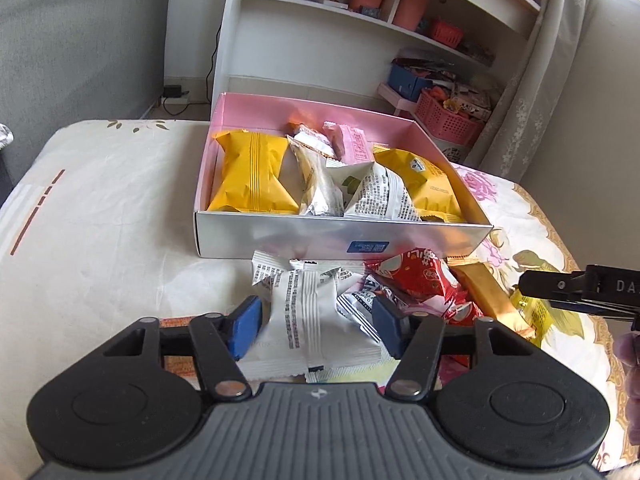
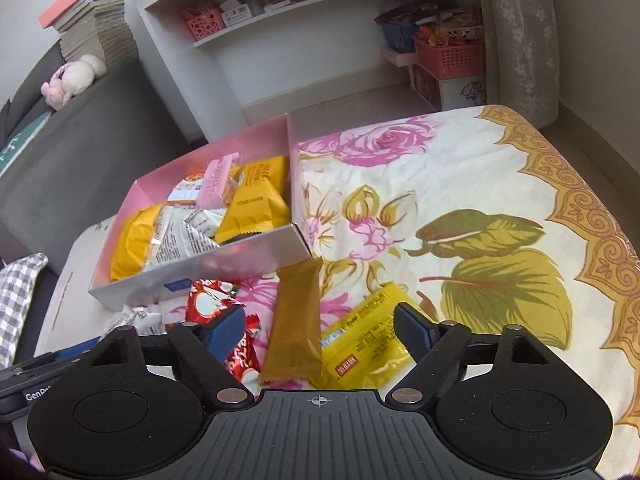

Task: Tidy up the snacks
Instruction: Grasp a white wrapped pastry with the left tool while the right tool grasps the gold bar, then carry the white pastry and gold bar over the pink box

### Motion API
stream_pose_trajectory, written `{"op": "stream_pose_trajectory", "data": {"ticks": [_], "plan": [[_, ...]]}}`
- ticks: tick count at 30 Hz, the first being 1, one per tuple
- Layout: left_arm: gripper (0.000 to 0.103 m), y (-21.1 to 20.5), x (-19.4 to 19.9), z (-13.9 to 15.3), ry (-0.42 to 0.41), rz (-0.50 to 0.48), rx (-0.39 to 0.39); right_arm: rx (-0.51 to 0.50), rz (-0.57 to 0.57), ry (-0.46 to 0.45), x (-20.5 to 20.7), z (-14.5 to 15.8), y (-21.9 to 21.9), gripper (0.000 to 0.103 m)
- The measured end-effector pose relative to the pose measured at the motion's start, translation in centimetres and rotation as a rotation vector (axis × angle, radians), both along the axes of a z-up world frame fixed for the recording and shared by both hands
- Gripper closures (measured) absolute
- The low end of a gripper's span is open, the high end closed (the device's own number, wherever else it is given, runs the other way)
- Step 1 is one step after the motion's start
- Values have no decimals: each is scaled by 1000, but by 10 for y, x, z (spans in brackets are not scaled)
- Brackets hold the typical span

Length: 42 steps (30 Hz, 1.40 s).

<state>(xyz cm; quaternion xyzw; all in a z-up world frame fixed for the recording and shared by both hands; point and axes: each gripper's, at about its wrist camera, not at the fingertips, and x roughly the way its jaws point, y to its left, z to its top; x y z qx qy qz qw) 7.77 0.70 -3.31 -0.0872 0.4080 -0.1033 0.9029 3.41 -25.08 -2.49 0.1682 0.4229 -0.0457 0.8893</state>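
Note:
A pink-lined box holds several snack packets, yellow and white. Loose snacks lie in front of it. My left gripper is open, its blue fingers on either side of a white packet, not closed on it. A red packet and a gold bar lie to the right. My right gripper is open over the gold bar and a yellow packet, holding nothing. Its black body shows at the right edge of the left wrist view.
The snacks lie on a floral cloth over a low table. A grey sofa is on the left. A white shelf unit with pink baskets stands behind. A curtain hangs at the right.

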Motion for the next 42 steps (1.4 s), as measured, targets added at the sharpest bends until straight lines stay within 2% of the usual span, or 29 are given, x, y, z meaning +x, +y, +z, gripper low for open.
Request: {"op": "stream_pose_trajectory", "data": {"ticks": [2, 4, 8, 14, 19, 30, 31, 32, 35, 36, 37, 42], "plan": [[57, 0, 3, -1, 17, 7, -10, 13, 16, -2, 6, -3, 4, 46], [60, 0, 6, -1, 31, 10, -12, 11, 30, 4, 12, -6, 8, 53], [59, 1, 12, -2, 60, 10, -8, 0, 45, 16, 22, -13, 14, 61], [59, 2, 16, -4, 81, 10, -18, -10, 46, 45, 30, -24, 18, 63], [56, -2, 15, -7, 79, -13, 9, -31, 54, 65, 32, -30, 22, 63], [53, -4, 14, -12, 103, -27, 11, -143, 109, 68, 32, -34, 36, 64], [52, -4, 14, -12, 104, -28, 12, -156, 112, 70, 32, -34, 37, 67], [53, -4, 13, -12, 105, -30, 11, -166, 113, 72, 32, -34, 38, 72], [57, -5, 12, -11, 109, -38, 3, -157, 106, 76, 32, -34, 36, 77], [59, -5, 11, -10, 108, -39, 4, -153, 103, 77, 32, -34, 36, 78], [67, -5, 10, -9, 106, -39, 8, -151, 102, 77, 32, -34, 35, 78], [71, -4, 9, -7, 115, -29, 7, -140, 92, 77, 32, -32, 34, 80]]}}
